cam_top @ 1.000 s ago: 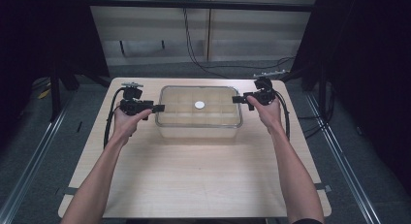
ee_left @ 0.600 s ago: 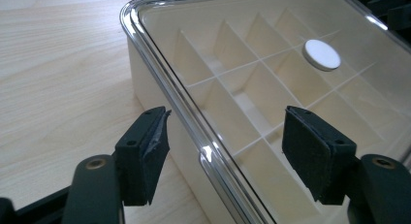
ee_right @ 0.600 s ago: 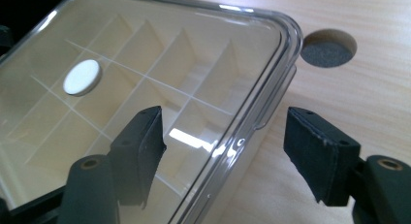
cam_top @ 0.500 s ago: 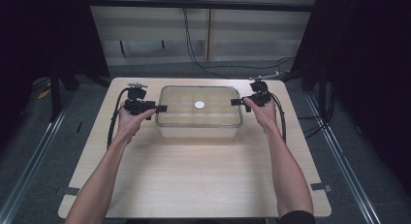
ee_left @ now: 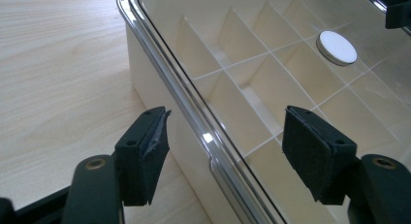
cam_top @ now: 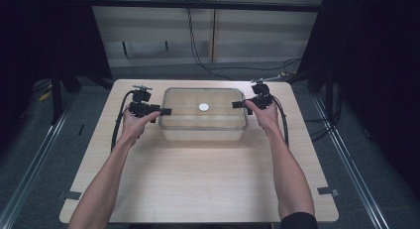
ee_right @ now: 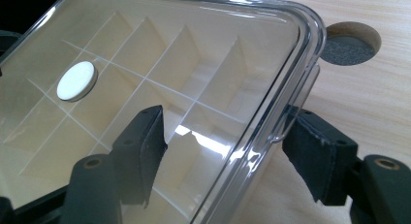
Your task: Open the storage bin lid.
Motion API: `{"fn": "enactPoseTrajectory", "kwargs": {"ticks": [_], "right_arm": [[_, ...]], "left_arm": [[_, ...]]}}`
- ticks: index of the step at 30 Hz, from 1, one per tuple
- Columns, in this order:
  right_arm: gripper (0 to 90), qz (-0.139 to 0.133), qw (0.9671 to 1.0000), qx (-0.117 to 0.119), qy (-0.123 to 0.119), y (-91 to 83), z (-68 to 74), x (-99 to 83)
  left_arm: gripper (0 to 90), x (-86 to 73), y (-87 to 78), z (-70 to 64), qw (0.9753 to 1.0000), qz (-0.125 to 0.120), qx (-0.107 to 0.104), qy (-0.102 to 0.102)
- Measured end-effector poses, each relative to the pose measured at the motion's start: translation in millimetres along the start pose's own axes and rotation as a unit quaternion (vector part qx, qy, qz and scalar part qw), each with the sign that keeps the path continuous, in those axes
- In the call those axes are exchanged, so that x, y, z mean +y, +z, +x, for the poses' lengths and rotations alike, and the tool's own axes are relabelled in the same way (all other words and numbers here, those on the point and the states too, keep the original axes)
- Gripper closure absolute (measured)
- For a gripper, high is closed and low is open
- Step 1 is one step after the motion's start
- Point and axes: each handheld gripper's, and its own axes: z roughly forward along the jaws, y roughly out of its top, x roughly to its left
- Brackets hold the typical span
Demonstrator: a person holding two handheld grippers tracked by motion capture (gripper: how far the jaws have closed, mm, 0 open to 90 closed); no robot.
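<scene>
1. One clear plastic box [cam_top: 203,115] is sitting on the far half of the table [cam_top: 198,184], midway between its left and right edges, with one transparent lid [ee_left: 271,54] lying closed on top.
2. One white round disc [cam_top: 203,107] is lying at the middle of the lid.
3. Inside the box, white dividers [ee_right: 160,83] are splitting it into many compartments; their full number is not countable here.
4. Two grippers are working, one per hand. The left gripper [cam_top: 165,111] is reaching over the left end of the box, and in the left gripper view its jaws are standing spread, one beside the box wall, the other over the lid, the lid rim [ee_left: 194,122] running between them untouched.
5. The right gripper [cam_top: 237,104] is reaching over the right end; its jaws are likewise spread, straddling the lid rim near a small tab [ee_right: 296,105].
6. Two bare forearms are coming in from the near edge.
7. The table is showing pale wood grain, with one round cable hole [ee_right: 350,44] near the box's corner.
8. Around the table, dark curtains are hanging, grey floor is showing, and cables [cam_top: 198,50] are trailing along the back.
</scene>
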Motion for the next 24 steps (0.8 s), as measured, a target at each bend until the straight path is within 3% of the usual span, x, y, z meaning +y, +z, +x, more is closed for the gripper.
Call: {"fn": "enactPoseTrajectory", "kwargs": {"ticks": [7, 9, 11, 13, 18, 24], "right_arm": [[30.0, 0.0, 1.0, 0.003, -0.002, 2.0, -0.1, 0.8], [30.4, -0.003, 1.0, 0.001, -0.003, 2.2, -0.6, 0.9], [30.7, -0.005, 1.0, 0.0, -0.002, 2.4, -0.8, 0.7], [30.5, -0.006, 1.0, 0.001, 0.001, 3.0, -0.8, 0.3], [29.8, -0.005, 1.0, 0.005, 0.003, 3.6, -1.2, 0.1], [30.7, -0.011, 0.9999, 0.0, -0.011, 1.7, 0.5, 0.5]], "left_arm": [[31.7, 1.9, 5.1, -3.7, 1.0, 0.001, -0.002, -0.001], [31.7, 2.9, 8.0, -4.4, 0.9999, 0.007, -0.007, -0.011], [30.2, 3.0, 8.8, -4.6, 0.9999, 0.007, -0.007, -0.008], [30.0, 1.4, 10.7, -3.4, 0.9996, 0.006, -0.017, -0.022], [29.8, 0.6, 10.8, -1.8, 0.9995, 0.003, -0.021, -0.022], [30.4, 1.2, 10.5, -3.5, 0.9996, 0.004, -0.016, -0.025]]}}
